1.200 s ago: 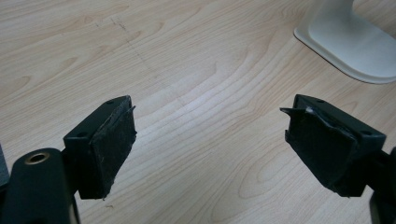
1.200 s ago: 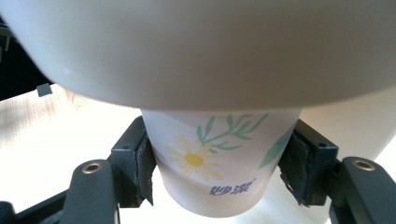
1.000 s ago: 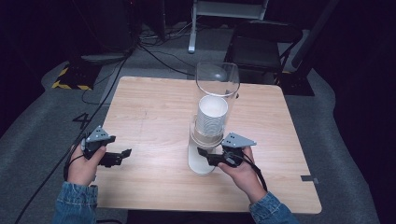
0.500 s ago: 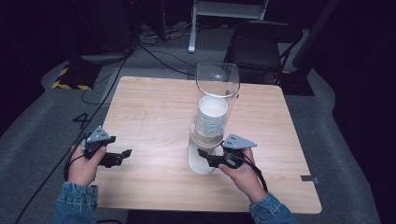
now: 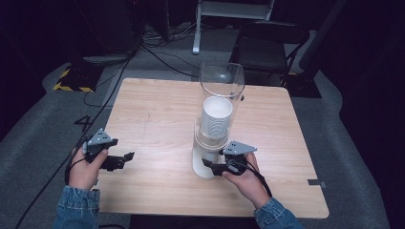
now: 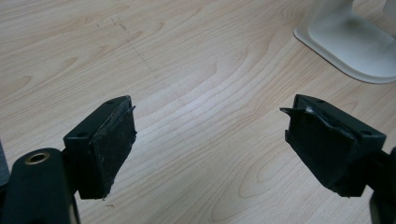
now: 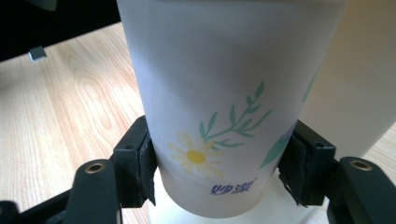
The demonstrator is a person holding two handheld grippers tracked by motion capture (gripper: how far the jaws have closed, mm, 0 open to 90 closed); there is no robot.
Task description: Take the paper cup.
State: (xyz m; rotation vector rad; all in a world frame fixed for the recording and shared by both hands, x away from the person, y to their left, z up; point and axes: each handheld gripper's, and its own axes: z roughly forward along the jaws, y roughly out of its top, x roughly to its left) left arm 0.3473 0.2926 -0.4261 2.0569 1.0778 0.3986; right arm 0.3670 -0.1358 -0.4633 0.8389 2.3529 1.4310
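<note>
Right gripper (image 7: 219, 172) clamps the lowest paper cup (image 7: 224, 93) low on its wall, under the cup dispenser (image 5: 210, 143) mid-table, likely to draw it from the stack. Left gripper (image 6: 210, 144) rests wide open over bare table (image 6: 187, 56), holding nothing.

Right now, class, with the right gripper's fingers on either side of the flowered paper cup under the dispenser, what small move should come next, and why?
Probably a gentle pull straight down. The right gripper has its fingers pressed against both sides of the white daisy-printed paper cup, the lowest of the stack in the clear-tube cup dispenser. The left gripper waits open above the light wooden table.
</note>
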